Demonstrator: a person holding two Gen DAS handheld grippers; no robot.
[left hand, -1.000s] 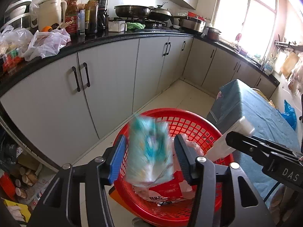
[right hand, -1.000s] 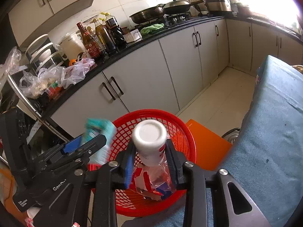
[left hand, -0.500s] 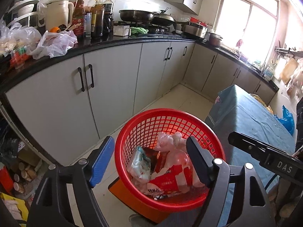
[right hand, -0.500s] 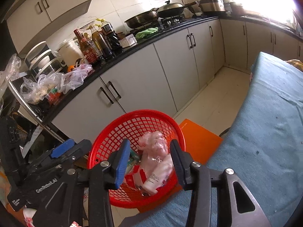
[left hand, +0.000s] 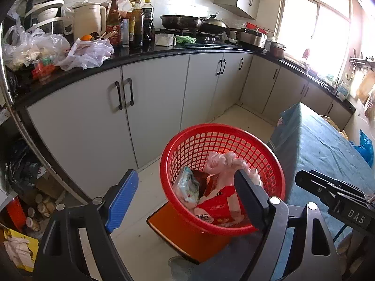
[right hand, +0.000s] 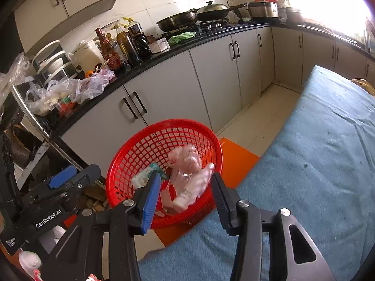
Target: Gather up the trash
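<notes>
Left wrist view first: my left gripper has its jaws spread wide with nothing between the pads, hanging over the near-left rim of the red basket. Moving right, inside the basket I can see a pale green-and-white wrapper standing on the left, a red printed packet low in the middle, and a pink plastic bag bunched on top towards the far right. The basket sits on an orange stool, tucked just beside the blue-covered table.

Over to the right wrist view: my right gripper is also spread and empty, with the basket's contents straight ahead and below its jaws. A white bottle, wrapped in the pink bag, lies tilted, its long axis running from near-left up to far-right, bottom end nearest me.

What I can see of the tabletop to the right is bare cloth, so I judge this load is delivered. Any further trash would lie right of and behind the basket, so the right gripper, already over the table's edge, is the nearer one to swing that way.
</notes>
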